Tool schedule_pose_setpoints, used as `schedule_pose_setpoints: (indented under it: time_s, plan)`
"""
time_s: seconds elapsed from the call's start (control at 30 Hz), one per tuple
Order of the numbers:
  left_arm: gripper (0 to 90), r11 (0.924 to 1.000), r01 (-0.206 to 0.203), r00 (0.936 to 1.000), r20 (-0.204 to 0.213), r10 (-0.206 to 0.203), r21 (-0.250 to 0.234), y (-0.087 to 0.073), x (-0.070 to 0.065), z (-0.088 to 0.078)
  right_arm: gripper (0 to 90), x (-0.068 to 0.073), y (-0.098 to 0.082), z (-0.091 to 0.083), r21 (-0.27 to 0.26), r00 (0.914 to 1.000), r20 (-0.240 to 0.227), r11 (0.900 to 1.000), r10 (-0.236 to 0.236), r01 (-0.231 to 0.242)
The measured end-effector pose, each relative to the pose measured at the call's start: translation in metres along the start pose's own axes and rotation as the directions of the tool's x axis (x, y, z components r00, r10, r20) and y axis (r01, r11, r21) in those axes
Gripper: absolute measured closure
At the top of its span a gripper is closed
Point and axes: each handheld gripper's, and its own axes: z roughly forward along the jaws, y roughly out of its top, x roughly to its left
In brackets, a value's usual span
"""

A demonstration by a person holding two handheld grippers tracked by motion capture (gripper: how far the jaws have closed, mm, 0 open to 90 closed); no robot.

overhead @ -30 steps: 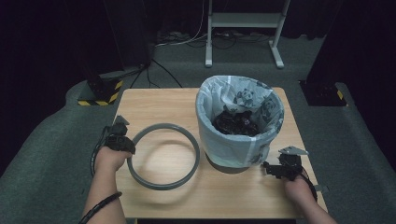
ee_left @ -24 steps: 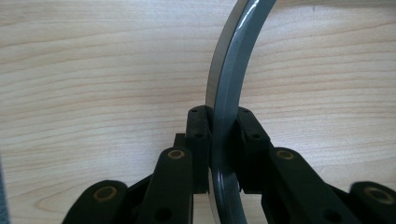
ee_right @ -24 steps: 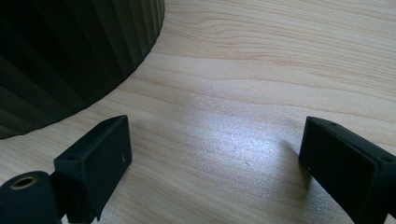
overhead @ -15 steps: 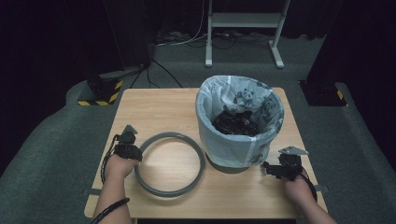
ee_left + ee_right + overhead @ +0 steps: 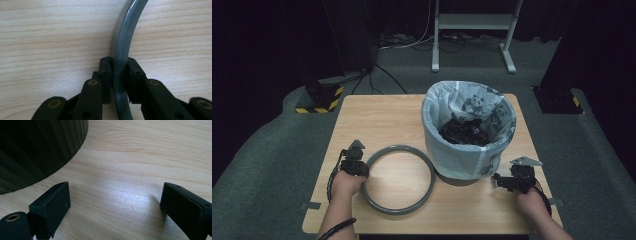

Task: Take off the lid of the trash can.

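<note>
Two hand-held grippers in play, one per hand. High view: left hand-held gripper (image 5: 354, 162) sits at the left edge of the grey ring (image 5: 398, 178), which lies flat on the bench (image 5: 382, 115), just left of the bin (image 5: 468, 131). Bin has a panda-print liner (image 5: 477, 107) folded over its rim, with dark stuff inside. Right hand-held gripper (image 5: 512, 180) rests low by the bin's base, holding nothing.

Left gripper view: jaws straddle the ring's band (image 5: 121, 57), one pad inside, one outside, pressed up to it. Reads as clamped on the ring, ring down on the wood.

Right gripper view: jaws spread wide, bare bench (image 5: 130, 170) between them, ribbed bin wall (image 5: 37, 150) at upper left.

Risks, my read: grip is on a thin curved band at a single point, so a lift could let the ring pivot or slip out. Swinging it toward the bin one-handed could snag the liner or nudge the bin, since the right hand-held gripper isn't bracing it.
</note>
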Motion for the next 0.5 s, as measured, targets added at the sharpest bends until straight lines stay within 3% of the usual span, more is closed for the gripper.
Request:
schedule_pose_setpoints:
  time_s: [0.07, 0.17, 0.33, 0.43, 0.5]
  plan:
    - [75.0, 0.9999, -0.010, 0.9999, -0.010, 0.010, 0.004, 0.000, -0.001, 0.000, 9.1, 0.000, 0.000, 0.000, -0.001, 1.0000, 0.000, 1.000, 0.001, -0.001]
    - [63.6, 0.9998, -0.011, 0.9996, -0.025, 0.011, -0.017, 0.000, -0.001, -0.001, 9.1, 0.000, 0.000, 0.000, -0.001, 1.0000, 0.001, 1.000, 0.002, -0.002]
    - [50.1, 0.9957, -0.030, 0.9974, -0.068, 0.024, -0.088, 0.000, -0.002, -0.004, 9.2, 0.000, 0.000, 0.000, 0.001, 1.0000, 0.002, 1.000, -0.001, 0.001]
    - [45.0, 0.9851, -0.093, 0.9929, -0.088, 0.081, -0.145, -0.001, -0.010, -0.006, 9.1, 0.000, 0.000, 0.000, 0.000, 1.0000, 0.002, 1.000, -0.001, 0.001]
    - [38.0, 0.9739, -0.139, 0.9872, -0.102, 0.123, -0.179, -0.002, -0.017, -0.007, 9.1, 0.000, 0.000, 0.000, 0.000, 1.0000, 0.001, 1.000, -0.001, 0.001]
